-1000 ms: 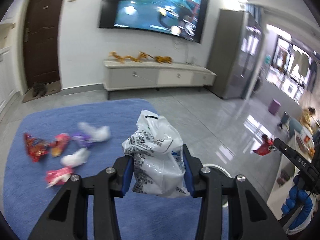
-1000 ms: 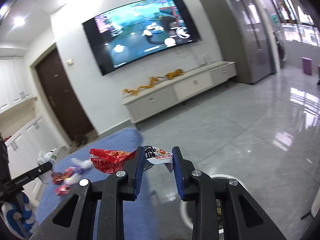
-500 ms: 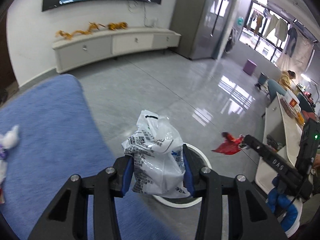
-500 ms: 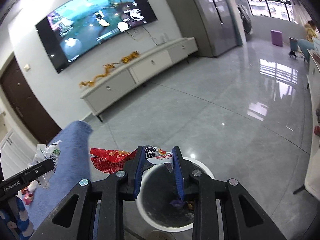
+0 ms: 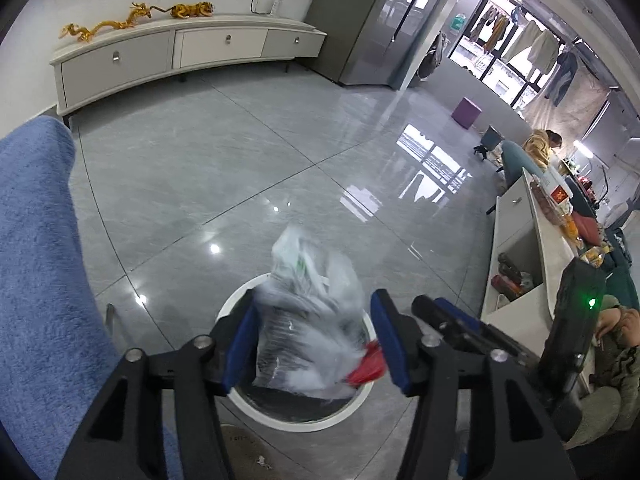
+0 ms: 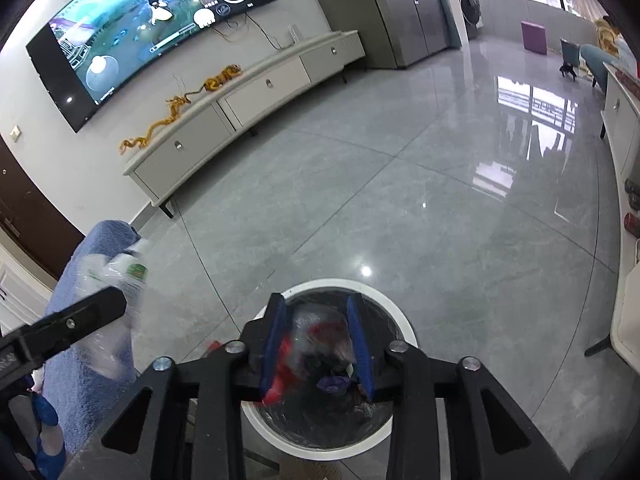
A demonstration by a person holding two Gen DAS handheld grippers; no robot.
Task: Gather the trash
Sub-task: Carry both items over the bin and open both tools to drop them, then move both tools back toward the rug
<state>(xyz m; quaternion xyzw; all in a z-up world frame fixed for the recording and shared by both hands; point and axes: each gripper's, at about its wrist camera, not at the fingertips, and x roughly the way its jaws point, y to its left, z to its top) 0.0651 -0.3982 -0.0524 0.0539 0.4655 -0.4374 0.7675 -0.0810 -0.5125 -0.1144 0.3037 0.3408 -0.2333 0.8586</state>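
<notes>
Grippers angled down over white bin point(image 6: 394, 320), left gripper point(image 5: 314, 338) just released plastic bag point(image 5: 308, 312), right gripper point(image 6: 316, 344) red wrapper point(image 6: 282, 364).

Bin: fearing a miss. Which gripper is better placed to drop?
Right, probably. Both jaws have just been opening around their trash; the wrapper in the right gripper is over the bin middle, the bag in the left gripper nearer its rim.

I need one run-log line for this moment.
phase: drop | left tongs: opening, white plastic bag falling | right tongs: opening, red wrapper falling | target: white bin
</notes>
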